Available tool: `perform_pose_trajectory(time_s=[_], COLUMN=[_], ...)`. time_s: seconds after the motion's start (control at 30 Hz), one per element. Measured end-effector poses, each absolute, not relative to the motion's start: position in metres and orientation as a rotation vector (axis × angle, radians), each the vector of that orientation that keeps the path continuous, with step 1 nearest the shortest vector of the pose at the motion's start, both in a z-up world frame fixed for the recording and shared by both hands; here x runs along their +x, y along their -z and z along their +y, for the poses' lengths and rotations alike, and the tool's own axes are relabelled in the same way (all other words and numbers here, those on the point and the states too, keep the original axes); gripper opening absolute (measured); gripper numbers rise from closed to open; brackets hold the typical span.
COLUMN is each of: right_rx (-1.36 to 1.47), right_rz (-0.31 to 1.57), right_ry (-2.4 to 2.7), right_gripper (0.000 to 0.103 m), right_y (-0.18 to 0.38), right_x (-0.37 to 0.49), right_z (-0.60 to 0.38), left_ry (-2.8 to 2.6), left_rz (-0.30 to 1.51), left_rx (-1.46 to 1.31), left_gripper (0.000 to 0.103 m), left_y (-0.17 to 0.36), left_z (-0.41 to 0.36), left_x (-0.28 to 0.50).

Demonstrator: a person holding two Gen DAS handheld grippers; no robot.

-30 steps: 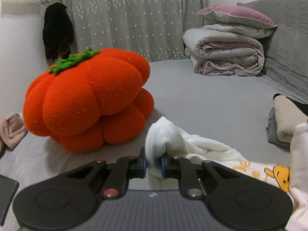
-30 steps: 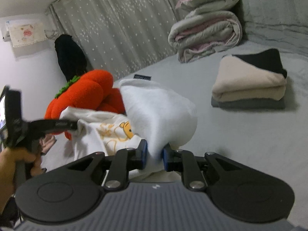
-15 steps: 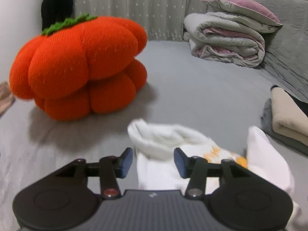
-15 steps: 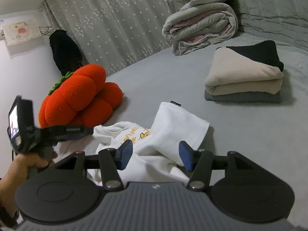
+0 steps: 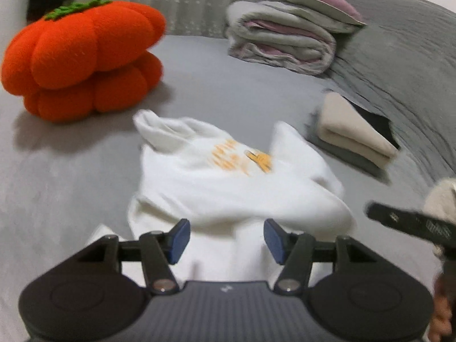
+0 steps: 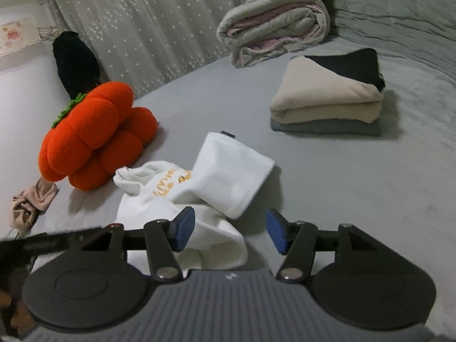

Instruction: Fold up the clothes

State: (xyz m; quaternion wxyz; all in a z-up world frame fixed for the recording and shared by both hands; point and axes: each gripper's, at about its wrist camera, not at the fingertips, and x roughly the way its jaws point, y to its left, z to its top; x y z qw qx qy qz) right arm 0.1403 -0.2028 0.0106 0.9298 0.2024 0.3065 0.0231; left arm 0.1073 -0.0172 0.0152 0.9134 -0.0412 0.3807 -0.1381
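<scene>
A white sweatshirt with a yellow print [image 5: 228, 188] lies loosely bunched on the grey bed, both sleeves thrown inward over its front [image 6: 230, 176]. My left gripper [image 5: 226, 240] hovers at the garment's near edge with its jaws opening; white cloth shows in the gap below, but the blue pads [image 5: 178, 240] touch nothing. My right gripper [image 6: 230, 233] is open over the garment's near right corner, and its pads press on nothing. Each gripper appears at the edge of the other's view, the right one [image 5: 410, 223] and the left one [image 6: 42, 245].
An orange pumpkin cushion [image 5: 82, 57] sits beyond the garment to the left. A folded stack of beige, black and grey clothes [image 6: 327, 97] lies to the right. A rolled quilt [image 6: 273, 28] rests at the back by the curtain. A pinkish cloth [image 6: 31, 202] lies far left.
Both grippers let go of the white sleeves and opened. The sleeves dropped onto the garment. The left gripper swung right and tipped down; the right gripper drew back a little.
</scene>
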Motion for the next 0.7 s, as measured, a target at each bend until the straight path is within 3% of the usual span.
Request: perform_pose_trajectory(time_s=[0.23,0.47,0.7], right_rx=[0.462,0.453,0.441], right_rz=[0.687,0.729,0.739], right_ry=[-0.043,-0.044,-0.064], right_gripper=[0.060,0.060,0.060], right_y=[-0.003,0.005,0.019], right_x=[0.126,0.119,0.124], right_z=[-0.212,-0.214,-0.214], left_ry=[0.442,0.458,0.430], left_rz=[0.680,0.692,0.681], left_rx=[-0.034,0.125,0.149], left_gripper=[0.058,0.056,0.038], left_y=[0.010,0.041,0.059], left_z=[-0.048,-0.073,-0.078], left_x=[0.067,0.077,0.082])
